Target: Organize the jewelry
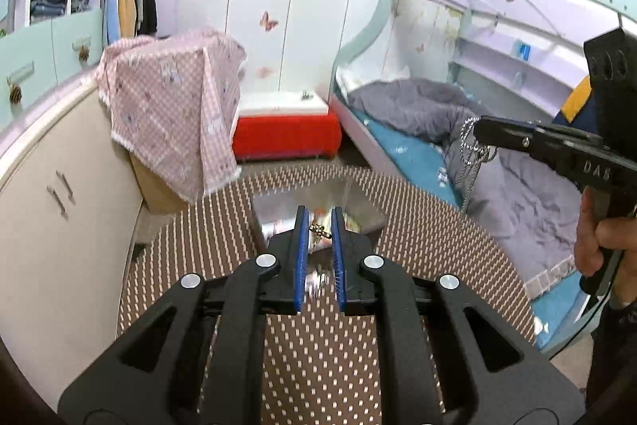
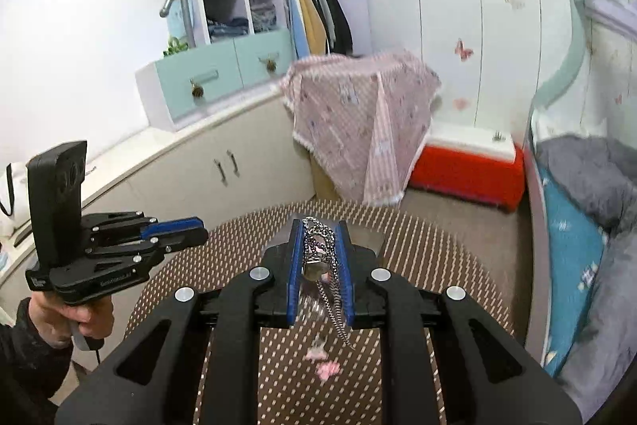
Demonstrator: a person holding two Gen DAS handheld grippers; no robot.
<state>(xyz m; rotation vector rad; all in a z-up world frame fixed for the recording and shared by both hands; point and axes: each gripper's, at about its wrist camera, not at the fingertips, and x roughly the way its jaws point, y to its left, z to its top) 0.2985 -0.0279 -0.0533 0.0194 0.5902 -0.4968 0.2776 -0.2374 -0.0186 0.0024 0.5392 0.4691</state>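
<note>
Both claws (image 1: pixel 319 222) (image 2: pixel 318 230) clamped, raised.

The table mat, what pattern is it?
Brown table mat with rows of small pale dashes, clearest in the right wrist view.

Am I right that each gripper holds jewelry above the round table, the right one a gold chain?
Nearly. The right gripper holds a silver chain, not gold, as the right wrist view shows. The left gripper does pinch a small gold-coloured piece above the round table.

- Matt black plastic on the left gripper (image 1: pixel 320 222), ribbed blue pads (image 1: pixel 337 241), bright metal pivot pins.
- Glinting silver metal links in the chain necklace (image 2: pixel 318 245).
- Small gold-toned metal piece (image 1: pixel 318 229).
- Woven, dotted brown table mat (image 1: pixel 318 365).
- Glossy clear box (image 1: pixel 358 204).
</note>
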